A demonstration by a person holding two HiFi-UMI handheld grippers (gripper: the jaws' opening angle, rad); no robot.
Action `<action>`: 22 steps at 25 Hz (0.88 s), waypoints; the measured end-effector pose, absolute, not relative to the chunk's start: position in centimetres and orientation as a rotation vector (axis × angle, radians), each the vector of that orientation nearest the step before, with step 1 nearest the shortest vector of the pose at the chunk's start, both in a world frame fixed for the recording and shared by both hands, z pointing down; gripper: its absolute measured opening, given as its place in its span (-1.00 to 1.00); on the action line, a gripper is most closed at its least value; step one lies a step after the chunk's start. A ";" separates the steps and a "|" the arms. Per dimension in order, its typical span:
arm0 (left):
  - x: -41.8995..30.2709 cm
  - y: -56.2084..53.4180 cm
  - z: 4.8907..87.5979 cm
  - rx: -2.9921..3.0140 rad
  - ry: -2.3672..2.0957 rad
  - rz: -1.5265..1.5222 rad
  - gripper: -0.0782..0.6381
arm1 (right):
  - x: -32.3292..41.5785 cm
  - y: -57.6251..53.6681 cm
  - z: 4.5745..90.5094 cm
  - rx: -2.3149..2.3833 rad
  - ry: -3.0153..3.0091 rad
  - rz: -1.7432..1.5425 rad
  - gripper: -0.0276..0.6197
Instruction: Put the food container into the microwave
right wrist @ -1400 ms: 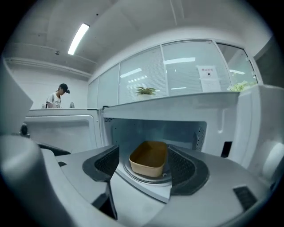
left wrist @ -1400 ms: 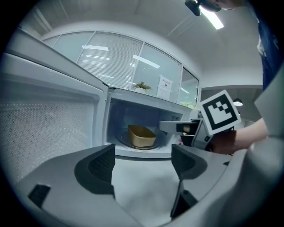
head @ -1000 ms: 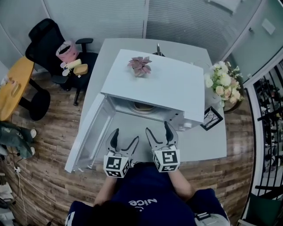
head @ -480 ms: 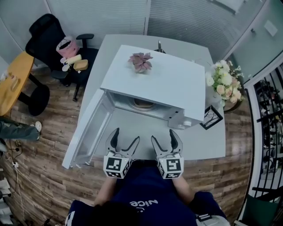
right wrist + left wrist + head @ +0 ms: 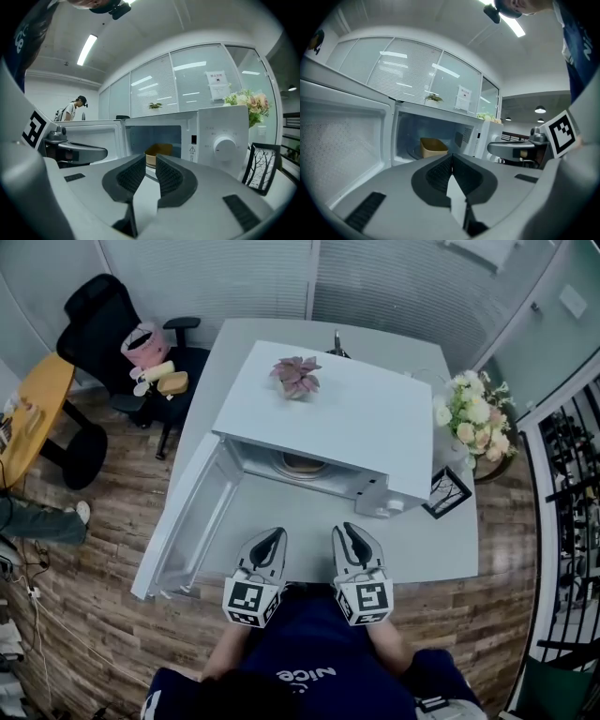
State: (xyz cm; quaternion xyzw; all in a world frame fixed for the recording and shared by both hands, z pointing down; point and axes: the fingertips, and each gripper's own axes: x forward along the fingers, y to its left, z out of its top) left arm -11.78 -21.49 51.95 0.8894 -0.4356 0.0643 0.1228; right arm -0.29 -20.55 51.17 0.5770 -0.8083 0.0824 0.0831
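Note:
A white microwave [image 5: 347,418] stands on the grey table [image 5: 422,549] with its door [image 5: 187,521] swung open to the left. The tan food container [image 5: 302,464] sits inside the cavity on the turntable; it also shows as the container [image 5: 432,146] in the left gripper view and the container [image 5: 158,152] in the right gripper view. My left gripper [image 5: 269,542] and right gripper [image 5: 350,536] hover side by side over the table's front edge, short of the opening. Both are shut and hold nothing. The left gripper [image 5: 451,158] has its pads touching; the right gripper [image 5: 150,163] shows a thin slit.
A small potted plant [image 5: 296,377] stands on the microwave's top. A flower bouquet [image 5: 472,423] and a dark picture frame [image 5: 447,491] are at the table's right end. A black chair [image 5: 103,324] and a yellow table [image 5: 28,423] are on the left. A person [image 5: 75,108] stands far off.
Both grippers have gone from open to shut. They stay near the table's front edge, the right one slightly to the right of where it was.

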 end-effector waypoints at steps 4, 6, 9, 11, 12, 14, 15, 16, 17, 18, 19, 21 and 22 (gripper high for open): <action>-10.8 -21.0 51.8 2.595 -1.204 0.156 -0.77 | -0.9 -20.2 51.1 1.653 -2.478 0.283 -0.88; -10.3 -20.7 51.7 2.587 -1.152 0.132 -0.78 | -1.2 -20.0 51.1 1.629 -2.505 0.308 -0.89; -9.7 -20.4 51.9 2.630 -1.134 0.182 -0.78 | -1.6 -20.0 51.1 1.605 -2.530 0.314 -0.89; -9.6 -20.2 52.1 2.644 -1.123 0.205 -0.78 | -1.9 -19.9 51.2 1.581 -2.551 0.334 -0.89; -9.5 -20.1 52.1 2.644 -1.118 0.205 -0.78 | -2.1 -19.8 51.3 1.572 -2.552 0.340 -0.89; -9.6 -20.0 52.2 2.645 -1.111 0.208 -0.78 | -2.3 -19.9 51.6 1.553 -2.550 0.367 -0.89; -9.6 -20.0 52.2 2.648 -1.109 0.211 -0.78 | -2.4 -19.9 51.7 1.544 -2.551 0.387 -0.89; -9.6 -20.1 52.2 2.651 -1.107 0.214 -0.78 | -2.5 -20.0 51.8 1.536 -2.552 0.400 -0.89; -9.6 -20.1 52.2 2.653 -1.108 0.216 -0.78 | -2.6 -20.1 51.9 1.529 -2.551 0.399 -0.89; -9.7 -20.2 52.2 2.652 -1.112 0.217 -0.78 | -2.7 -20.2 51.9 1.525 -2.546 0.390 -0.89; -9.7 -20.2 52.3 2.651 -1.117 0.217 -0.78 | -2.7 -20.3 52.0 1.521 -2.541 0.379 -0.89; -9.9 -20.3 52.3 2.646 -1.124 0.220 -0.78 | -2.8 -20.3 52.2 1.514 -2.526 0.358 -0.89; -10.0 -20.3 52.4 2.641 -1.125 0.221 -0.78 | -2.9 -20.3 52.3 1.510 -2.519 0.350 -0.89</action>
